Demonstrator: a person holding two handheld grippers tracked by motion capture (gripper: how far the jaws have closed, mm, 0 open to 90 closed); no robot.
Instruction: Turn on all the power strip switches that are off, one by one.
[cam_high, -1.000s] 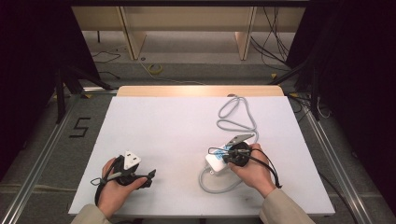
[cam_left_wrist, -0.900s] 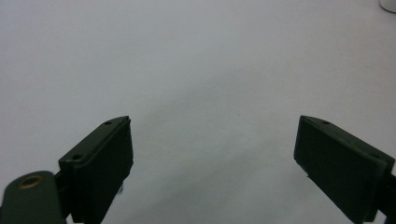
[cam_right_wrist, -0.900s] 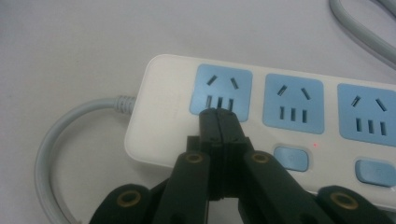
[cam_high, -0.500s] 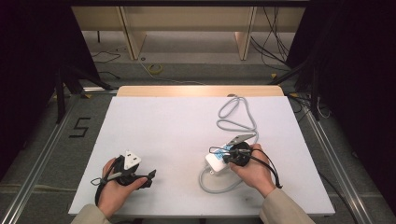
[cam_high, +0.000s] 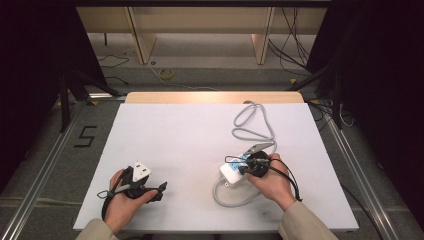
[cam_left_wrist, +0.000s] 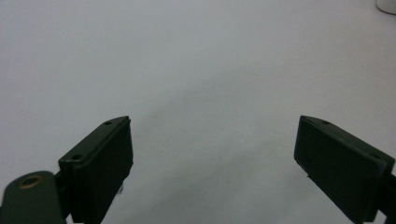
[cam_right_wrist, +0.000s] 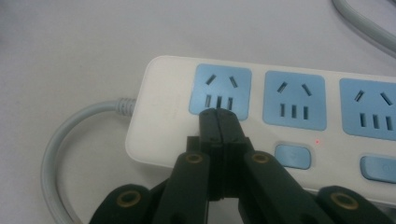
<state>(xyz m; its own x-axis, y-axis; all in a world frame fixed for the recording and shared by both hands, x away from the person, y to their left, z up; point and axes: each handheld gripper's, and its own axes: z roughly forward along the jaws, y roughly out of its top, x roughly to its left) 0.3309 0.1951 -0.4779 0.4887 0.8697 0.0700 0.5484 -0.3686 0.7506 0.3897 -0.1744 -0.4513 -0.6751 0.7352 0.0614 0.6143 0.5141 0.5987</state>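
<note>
Currently, high view: power strip (cam_high: 235, 172) on table (cam_high: 180, 145), near right edge, under right hand-held gripper (cam_high: 246, 169). Left gripper view: left hand-held gripper (cam_left_wrist: 212, 154) apart, idle. Right gripper view: jaws together, tips at first outlet (cam_right_wrist: 220, 91); switch (cam_right_wrist: 293, 156) likely unpressed.

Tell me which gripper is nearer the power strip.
Right. The right gripper sits over the power strip, its shut fingers above the end socket; the left gripper rests far across the table, fingers open.

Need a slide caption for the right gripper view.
Shut right gripper poised over the end socket of a white power strip.
</note>
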